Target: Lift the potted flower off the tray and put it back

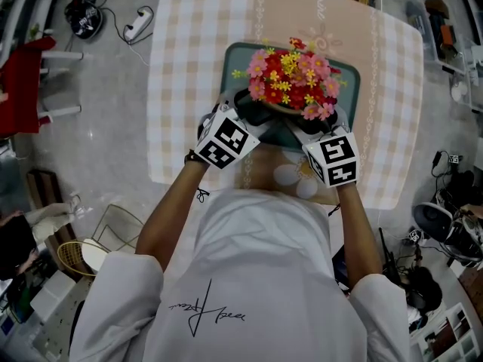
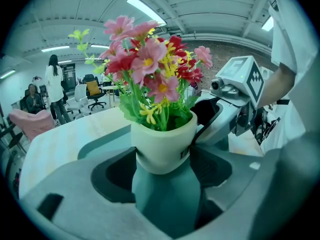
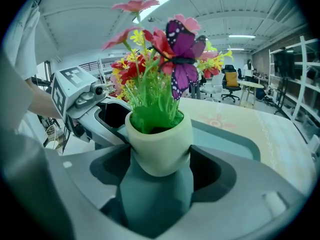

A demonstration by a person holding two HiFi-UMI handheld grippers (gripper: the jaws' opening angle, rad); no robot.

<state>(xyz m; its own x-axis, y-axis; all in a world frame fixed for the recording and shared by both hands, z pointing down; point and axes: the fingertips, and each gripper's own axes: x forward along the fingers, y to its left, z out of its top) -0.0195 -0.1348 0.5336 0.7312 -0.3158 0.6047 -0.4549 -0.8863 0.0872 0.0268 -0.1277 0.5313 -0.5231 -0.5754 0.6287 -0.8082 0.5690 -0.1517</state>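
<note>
The potted flower (image 1: 290, 81) is a cream pot (image 2: 162, 144) full of red, pink and yellow blooms, with a purple butterfly (image 3: 182, 59) among them. It is over the near part of the teal tray (image 1: 238, 55). My left gripper (image 1: 256, 115) clasps the pot from the left and my right gripper (image 1: 313, 123) from the right. In the left gripper view the gripper (image 2: 165, 171) has its dark jaws pressed on the pot's sides. The right gripper (image 3: 160, 171) grips the pot (image 3: 160, 144) the same way. Teal tray floor shows under the pot's base; whether it touches I cannot tell.
The tray lies on a table with a checked cloth (image 1: 189, 89). A printed white flower shape (image 1: 290, 176) marks the cloth near the front edge. A red chair (image 1: 23, 81) and a power strip (image 1: 139, 23) are on the floor at left. People (image 2: 52, 86) stand far behind.
</note>
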